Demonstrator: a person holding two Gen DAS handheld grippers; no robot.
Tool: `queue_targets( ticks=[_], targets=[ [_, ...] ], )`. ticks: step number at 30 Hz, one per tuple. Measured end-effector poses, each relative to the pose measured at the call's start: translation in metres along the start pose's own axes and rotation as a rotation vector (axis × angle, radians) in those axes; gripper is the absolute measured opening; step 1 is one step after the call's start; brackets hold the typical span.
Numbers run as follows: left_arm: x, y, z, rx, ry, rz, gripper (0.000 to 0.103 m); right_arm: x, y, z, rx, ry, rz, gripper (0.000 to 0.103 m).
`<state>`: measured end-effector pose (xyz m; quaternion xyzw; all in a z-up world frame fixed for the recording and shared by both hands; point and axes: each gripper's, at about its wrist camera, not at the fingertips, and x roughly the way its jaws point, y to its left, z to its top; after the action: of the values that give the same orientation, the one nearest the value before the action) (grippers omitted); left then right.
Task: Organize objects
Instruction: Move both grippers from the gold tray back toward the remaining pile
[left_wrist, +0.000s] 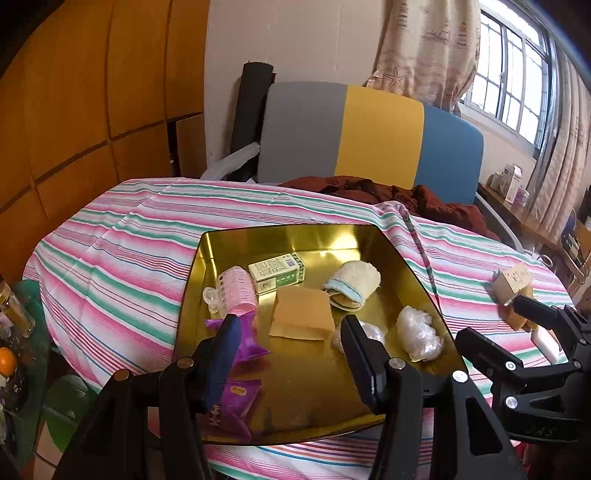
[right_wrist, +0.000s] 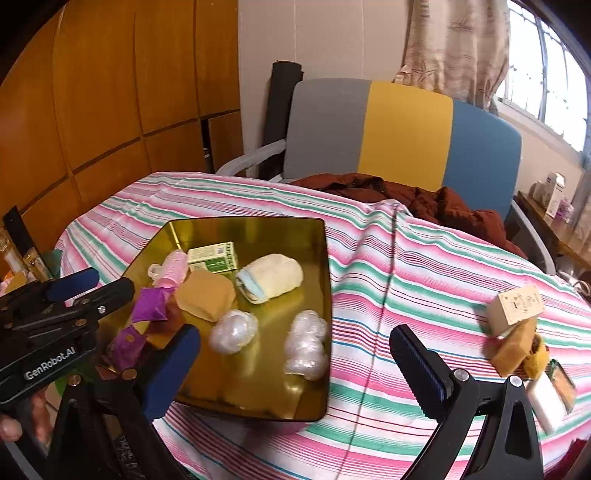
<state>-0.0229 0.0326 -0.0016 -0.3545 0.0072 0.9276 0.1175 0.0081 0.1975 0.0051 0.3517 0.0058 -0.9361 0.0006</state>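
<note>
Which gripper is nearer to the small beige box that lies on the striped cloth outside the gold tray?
Right. The right gripper is open over the cloth between the gold tray and the beige box. The left gripper is open above the tray, farther away.

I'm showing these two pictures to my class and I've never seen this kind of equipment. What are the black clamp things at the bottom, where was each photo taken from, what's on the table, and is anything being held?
No robot here: a person holds a two-finger gripper in each hand, and each gripper carries a wide-angle camera looking forward along its fingers. One picture comes from the left gripper, the other from the right gripper. Both are open and hold nothing.

On the striped tablecloth sits a gold tray. In it lie a green and white box, a pink hair roller, a tan sponge, a rolled cream cloth, clear plastic bundles and purple packets. Off the tray, to the right, is a small pile with a cardboard box.
</note>
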Motion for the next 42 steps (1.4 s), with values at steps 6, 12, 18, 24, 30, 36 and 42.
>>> queue_targets(
  ticks=[6,12,18,24,30,36,42],
  targets=[
    [-0.001,-0.013,0.0,0.048,-0.002,-0.025,0.057,-0.002,-0.015,-0.005,0.029,0.006,-0.023,0.103],
    [0.002,-0.032,0.0,0.1,0.008,-0.059,0.057,-0.003,-0.033,-0.01,0.054,0.013,-0.049,0.103],
    [0.003,-0.049,-0.002,0.149,0.017,-0.109,0.057,-0.002,-0.055,-0.016,0.092,0.038,-0.086,0.103],
    [0.007,-0.066,-0.001,0.19,0.029,-0.147,0.057,-0.001,-0.084,-0.023,0.14,0.072,-0.119,0.103],
    [0.007,-0.092,0.001,0.25,0.031,-0.205,0.057,-0.006,-0.131,-0.032,0.237,0.104,-0.166,0.103],
    [0.008,-0.121,0.002,0.319,0.029,-0.269,0.057,-0.018,-0.188,-0.036,0.372,0.113,-0.223,0.103],
    [0.014,-0.15,0.005,0.371,0.047,-0.344,0.057,-0.037,-0.246,-0.039,0.501,0.087,-0.298,0.103]
  ],
)
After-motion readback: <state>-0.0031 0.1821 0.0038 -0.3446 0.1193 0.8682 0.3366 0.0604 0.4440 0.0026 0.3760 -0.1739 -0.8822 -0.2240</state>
